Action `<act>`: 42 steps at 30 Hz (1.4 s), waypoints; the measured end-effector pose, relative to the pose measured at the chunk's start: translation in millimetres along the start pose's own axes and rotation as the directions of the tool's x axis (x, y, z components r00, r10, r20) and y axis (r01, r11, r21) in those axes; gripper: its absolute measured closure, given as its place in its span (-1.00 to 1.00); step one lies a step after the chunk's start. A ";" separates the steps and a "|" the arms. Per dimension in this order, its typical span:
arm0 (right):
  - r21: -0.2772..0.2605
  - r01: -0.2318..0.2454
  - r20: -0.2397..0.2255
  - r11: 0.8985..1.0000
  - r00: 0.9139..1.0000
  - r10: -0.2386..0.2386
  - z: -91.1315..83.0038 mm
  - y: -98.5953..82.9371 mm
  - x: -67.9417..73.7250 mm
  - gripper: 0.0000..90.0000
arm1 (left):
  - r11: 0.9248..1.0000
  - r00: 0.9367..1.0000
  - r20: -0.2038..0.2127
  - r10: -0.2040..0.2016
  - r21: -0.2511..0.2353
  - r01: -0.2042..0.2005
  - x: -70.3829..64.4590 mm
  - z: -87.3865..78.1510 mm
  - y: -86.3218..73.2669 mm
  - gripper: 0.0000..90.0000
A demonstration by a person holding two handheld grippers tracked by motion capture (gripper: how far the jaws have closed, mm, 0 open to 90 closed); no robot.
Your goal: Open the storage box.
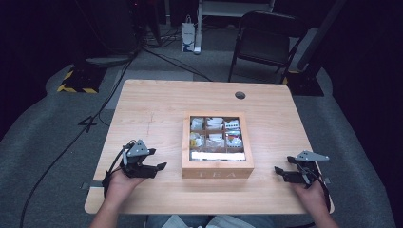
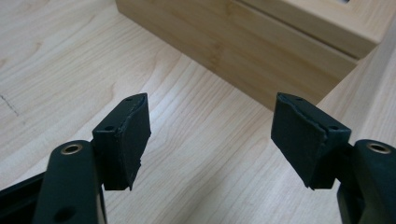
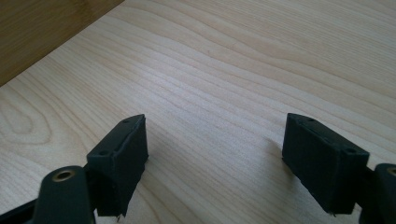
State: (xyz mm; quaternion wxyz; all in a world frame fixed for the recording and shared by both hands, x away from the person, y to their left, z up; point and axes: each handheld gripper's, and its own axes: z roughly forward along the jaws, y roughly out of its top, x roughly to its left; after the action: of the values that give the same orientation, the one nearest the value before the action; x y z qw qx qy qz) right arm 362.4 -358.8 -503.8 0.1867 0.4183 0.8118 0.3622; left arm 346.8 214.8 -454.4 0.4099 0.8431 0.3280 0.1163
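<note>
The tea box sits a little right of the middle of the bench, near its front edge, between the two grippers. It is a square wooden box with a window in the lid, and through it the high view shows compartments in rows, with pale packets in them; what is printed on the packets is too small to read. The front wall of the box carries the letters "TEA".

The left gripper is held just left of the box, near its front left corner, its fingers pointing toward the box and apart from it. In the left gripper view the two black fingers stand spread wide with nothing between them but bare wood, and the side of the box runs across the top of that view, beyond the fingertips. The right gripper is held to the right of the box, farther from it than the left one, its fingers pointing back toward the box. In the right gripper view its fingers are also spread wide and empty, low over the bench, and a strip of darker wood at the upper left corner is probably the box wall.

Nothing lies between either gripper and the box. Farther off, a round hole sits in the bench near its far edge. Beyond the bench a folding chair stands on the grey floor, with a small white bag to its left and cables trailing across the carpet.
</note>
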 end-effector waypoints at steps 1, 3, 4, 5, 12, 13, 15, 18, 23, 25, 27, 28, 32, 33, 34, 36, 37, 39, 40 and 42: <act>0.000 0.000 0.000 1.000 1.000 0.000 0.0 0.0 0.0 -0.50 | 1.000 1.000 0.008 -0.006 -0.011 0.006 -2.5 -2.4 3.5 -0.35; 0.000 0.000 0.000 1.000 1.000 0.000 0.0 0.0 0.0 -0.50 | 1.000 1.000 0.012 -0.010 -0.021 0.010 -5.9 -4.5 7.2 -0.35; 0.000 0.000 0.000 1.000 1.000 0.000 0.0 0.0 0.0 -0.50 | 1.000 1.000 0.012 -0.010 -0.021 0.010 -5.9 -4.5 7.2 -0.35; 0.000 0.000 0.000 1.000 1.000 0.000 0.0 0.0 0.0 -0.50 | 0.999 1.000 0.021 -0.012 -0.029 0.013 -9.5 -6.2 11.2 -0.35; 0.000 0.000 0.000 1.000 1.000 0.000 0.0 0.0 0.0 -0.50 | 0.999 0.999 0.048 -0.020 -0.049 0.022 -24.3 -8.5 22.6 -0.34; 0.000 0.000 0.000 1.000 1.000 0.000 0.0 0.0 0.0 -0.50 | 0.998 0.999 0.051 -0.015 -0.055 0.018 -27.8 -8.6 25.0 -0.34; 0.000 0.000 0.000 1.000 1.000 0.000 0.0 0.0 0.0 -0.50 | 0.999 0.998 0.056 -0.002 -0.053 0.005 -33.0 -8.3 29.0 -0.34; 0.000 0.000 0.000 1.000 1.000 0.000 0.0 0.0 0.0 -0.50 | 0.998 0.998 0.067 0.001 -0.056 0.003 -39.8 -4.8 33.2 -0.34; 0.000 0.000 0.000 1.000 1.000 0.000 0.0 0.0 0.0 -0.50 | 0.997 0.995 0.093 -0.020 -0.075 0.027 -51.4 9.9 38.6 -0.36; 0.000 0.000 0.000 1.000 1.000 0.000 0.0 0.0 0.0 -0.50 | 0.997 0.995 0.099 -0.024 -0.075 0.031 -55.3 15.8 39.2 -0.36; 0.000 0.000 0.000 1.000 1.000 0.000 0.0 0.0 0.0 -0.50 | 0.997 0.995 0.097 -0.019 -0.076 0.026 -56.7 18.7 39.4 -0.36; 0.000 0.000 0.000 1.000 1.000 0.000 0.0 0.0 0.0 -0.50 | 0.997 0.995 0.095 -0.020 -0.073 0.028 -58.4 21.3 39.3 -0.36; 0.000 0.000 0.000 1.000 1.000 0.000 0.0 0.0 0.0 -0.50 | 0.996 0.996 0.079 -0.042 -0.071 0.047 -60.9 30.4 37.4 -0.38; 0.000 0.000 0.000 1.000 1.000 0.000 0.0 0.0 0.0 -0.50 | 0.996 0.996 0.074 -0.057 -0.065 0.061 -61.1 34.2 35.9 -0.41; 0.000 0.000 0.000 1.000 1.000 0.000 0.0 0.0 0.0 -0.50 | 0.996 0.996 0.074 -0.057 -0.065 0.061 -61.1 34.2 35.9 -0.41; 0.000 0.000 0.000 1.000 1.000 0.000 0.0 0.0 0.0 -0.50 | 0.996 0.996 0.066 -0.061 -0.054 0.064 -62.2 37.2 34.2 -0.41; 0.000 0.000 0.000 1.000 1.000 0.000 0.0 0.0 0.0 -0.50 | 0.997 0.996 0.062 -0.058 -0.048 0.061 -62.9 38.7 33.3 -0.41; 0.000 0.000 0.000 1.000 1.000 0.000 0.0 0.0 0.0 -0.50 | 0.998 0.997 0.064 -0.054 -0.036 0.056 -64.2 41.5 32.2 -0.43; 0.000 0.000 0.000 1.000 1.000 0.000 0.0 0.0 0.0 -0.50 | 0.999 0.997 0.054 -0.047 -0.023 0.048 -65.7 43.7 31.4 -0.46; 0.000 0.000 0.000 1.000 1.000 0.000 0.0 0.0 0.0 -0.50 | 0.999 0.997 0.054 -0.047 -0.022 0.048 -66.1 44.8 30.7 -0.49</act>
State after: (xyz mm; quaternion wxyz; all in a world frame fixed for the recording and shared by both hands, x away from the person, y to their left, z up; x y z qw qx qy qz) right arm 362.4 -358.8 -503.8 0.1865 0.4183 0.8118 0.3623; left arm 331.6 130.5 -454.6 0.4309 0.8331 0.3354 0.0880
